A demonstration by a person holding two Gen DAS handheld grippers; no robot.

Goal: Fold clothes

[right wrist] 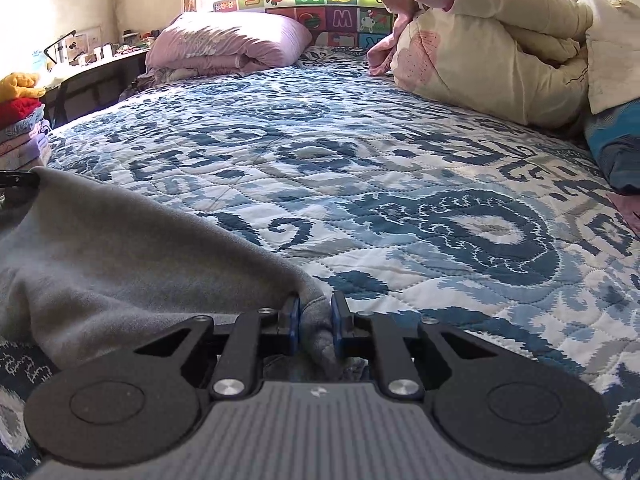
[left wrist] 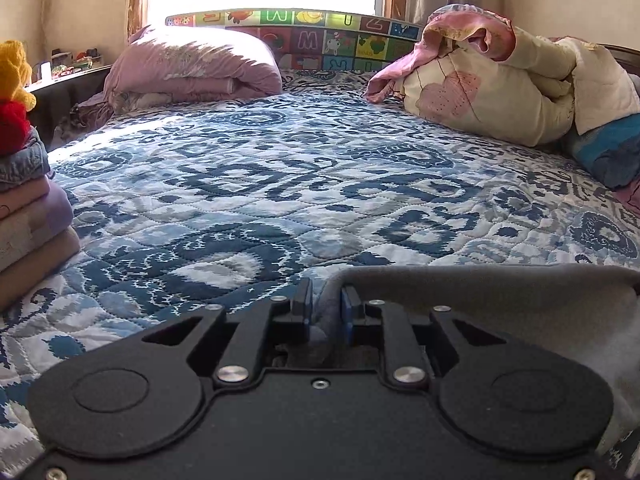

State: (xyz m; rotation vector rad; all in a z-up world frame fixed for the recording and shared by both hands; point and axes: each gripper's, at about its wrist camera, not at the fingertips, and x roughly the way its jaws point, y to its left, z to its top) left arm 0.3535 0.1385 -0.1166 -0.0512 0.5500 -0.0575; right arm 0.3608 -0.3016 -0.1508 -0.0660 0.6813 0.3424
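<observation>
Two tongs we see clamped on one grey garment: the left tongs pinch its left edge, the right tongs its right, cloth stretched between them above the blue quilted bedspread. Farther left sits a stack of folded clothes; beyond, a pink rolled quilt.

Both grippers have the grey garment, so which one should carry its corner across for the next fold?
Probably the right gripper. It pinches the grey garment beside open quilt. The left gripper also grips it, but the folded clothes stack crowds its outer side.
</observation>
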